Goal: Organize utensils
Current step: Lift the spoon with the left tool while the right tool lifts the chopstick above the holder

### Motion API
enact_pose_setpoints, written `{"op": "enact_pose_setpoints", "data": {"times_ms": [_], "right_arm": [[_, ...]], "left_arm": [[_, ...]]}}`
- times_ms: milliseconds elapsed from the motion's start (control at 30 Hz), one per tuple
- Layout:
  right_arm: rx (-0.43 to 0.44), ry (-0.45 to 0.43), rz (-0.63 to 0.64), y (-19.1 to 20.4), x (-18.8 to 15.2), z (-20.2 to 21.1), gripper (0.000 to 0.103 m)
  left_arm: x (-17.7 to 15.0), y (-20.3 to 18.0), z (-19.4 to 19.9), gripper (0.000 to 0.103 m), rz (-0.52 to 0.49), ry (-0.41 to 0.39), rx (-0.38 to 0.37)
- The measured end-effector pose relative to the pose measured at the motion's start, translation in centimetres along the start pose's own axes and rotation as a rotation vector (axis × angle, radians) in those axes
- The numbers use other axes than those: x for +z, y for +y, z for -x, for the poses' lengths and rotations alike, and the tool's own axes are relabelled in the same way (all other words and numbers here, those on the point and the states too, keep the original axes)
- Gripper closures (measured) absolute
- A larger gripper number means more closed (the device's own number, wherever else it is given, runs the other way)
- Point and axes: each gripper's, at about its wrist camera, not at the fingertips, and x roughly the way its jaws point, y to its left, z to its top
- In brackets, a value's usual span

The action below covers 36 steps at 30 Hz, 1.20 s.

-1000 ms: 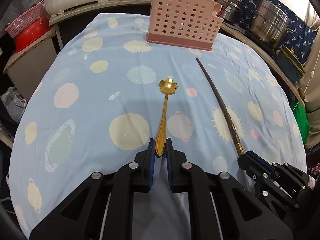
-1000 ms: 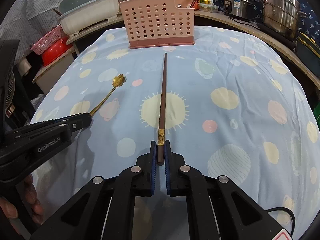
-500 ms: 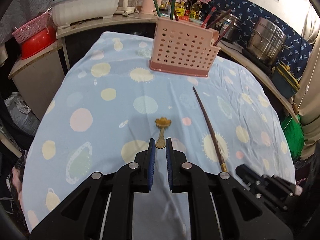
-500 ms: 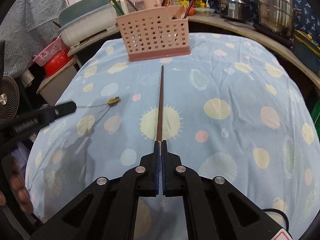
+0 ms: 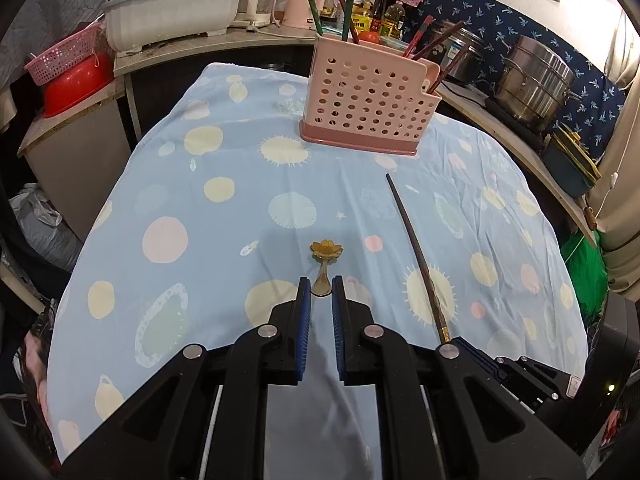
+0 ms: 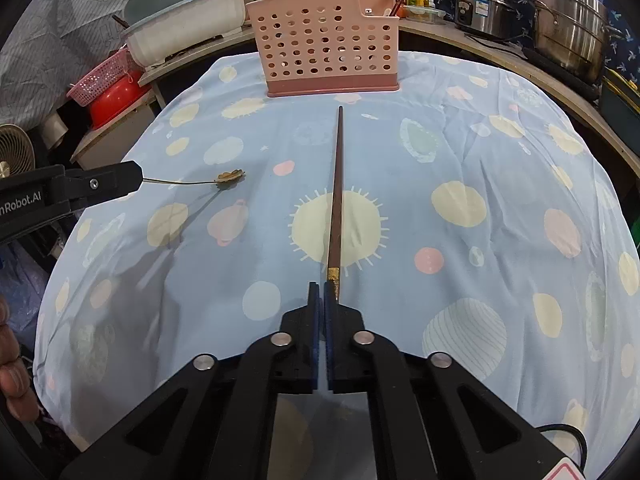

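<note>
A gold spoon point(image 5: 326, 250) with a flower-shaped bowl hangs above the spotted blue cloth. My left gripper point(image 5: 320, 284) is shut on its handle. The right wrist view shows the spoon point(image 6: 230, 178) sticking out level from the left gripper point(image 6: 138, 179), with its shadow on the cloth below. A long dark chopstick point(image 6: 338, 184) lies on the cloth and points at the pink perforated holder point(image 6: 324, 40). My right gripper point(image 6: 321, 286) is shut. The chopstick's gold-banded end sits at its right fingertip, just right of the closed gap, not clearly pinched. The holder point(image 5: 366, 106) stands at the table's far side.
Several chopsticks stand in the holder. A white basin point(image 5: 172, 16), a pink basket and a red bowl point(image 5: 70, 84) sit on the counter at the back left. Steel pots point(image 6: 572, 28) stand at the back right. A person's fingers point(image 6: 10, 360) show at the lower left.
My left gripper has risen with the spoon, lifting it off the cloth. The right jaws closed fully, and the chopstick's end now sits right of the gap instead of between the pads.
</note>
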Motion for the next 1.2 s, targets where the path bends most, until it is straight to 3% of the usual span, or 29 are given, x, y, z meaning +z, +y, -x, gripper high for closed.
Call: {"op": "enact_pose_setpoints", "data": {"times_ms": [467,633,700,867,967,1100,1200], "right_arm": [[0.035,-0.136,-0.041,-1.2,2.6,5.7,0.102],[0.076,-0.052,-0.021,-0.8,2.7,3.8,0.098],[0.055,-0.022,0.001,-0.2,2.1,2.6,0.087],[0.022,0.025,0.024,0.3,1.4,0.1,0.085],[0.004,0.043,0.03,0.1,1.0,-1.1,0.084],[0.002,0.041,0.029,-0.1,0.6,-1.3,0.095],[0.012,0.034,0.021,-0.4,0.6,-0.9,0.096]], "left_arm": [[2.3,0.1,3.3,0.093,-0.003,-0.072,-0.007],[3.2,-0.1,4.0,0.093,-0.005,-0.1,-0.009],[3.1,-0.1,3.8,0.093,-0.007,-0.098,-0.006],[2.7,0.0,3.2,0.093,-0.007,-0.081,-0.002],[2.4,0.2,2.7,0.093,-0.006,-0.07,-0.003],[2.2,0.2,2.4,0.093,-0.01,-0.062,-0.001],[2.1,0.1,2.4,0.093,-0.012,-0.061,-0.002]]}}
